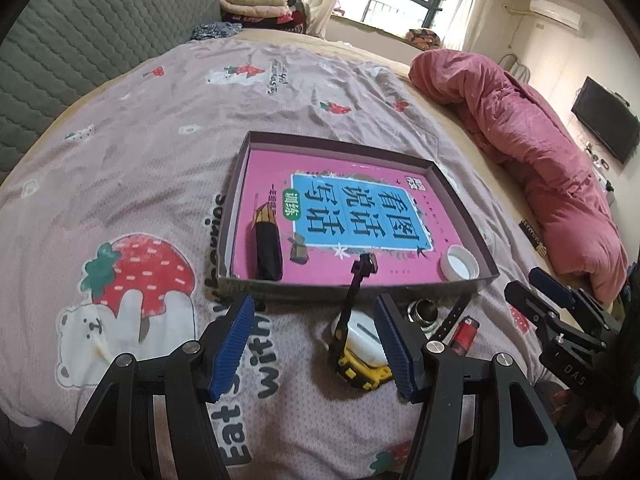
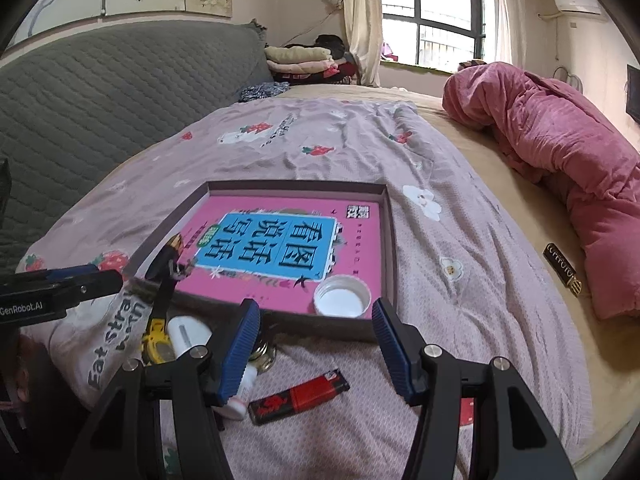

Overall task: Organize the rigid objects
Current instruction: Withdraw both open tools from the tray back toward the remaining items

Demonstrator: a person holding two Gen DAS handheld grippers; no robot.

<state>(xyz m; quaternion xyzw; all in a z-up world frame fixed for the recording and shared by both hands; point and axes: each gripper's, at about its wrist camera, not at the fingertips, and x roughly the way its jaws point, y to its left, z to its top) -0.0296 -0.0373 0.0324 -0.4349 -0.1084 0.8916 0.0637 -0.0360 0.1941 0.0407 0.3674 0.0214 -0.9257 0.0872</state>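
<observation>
Shallow box on the bedsheet holds pink book, white cap, black folded item. Just outside its near wall: yellow watch, red lighter. Left gripper and right gripper both spread, nothing between the fingers.

Watch strap leans across the tray's near rim.

Shallow tray, pink book inside: white cap, black pouch. Outside, near edge: yellow watch, red-black lighter.
</observation>
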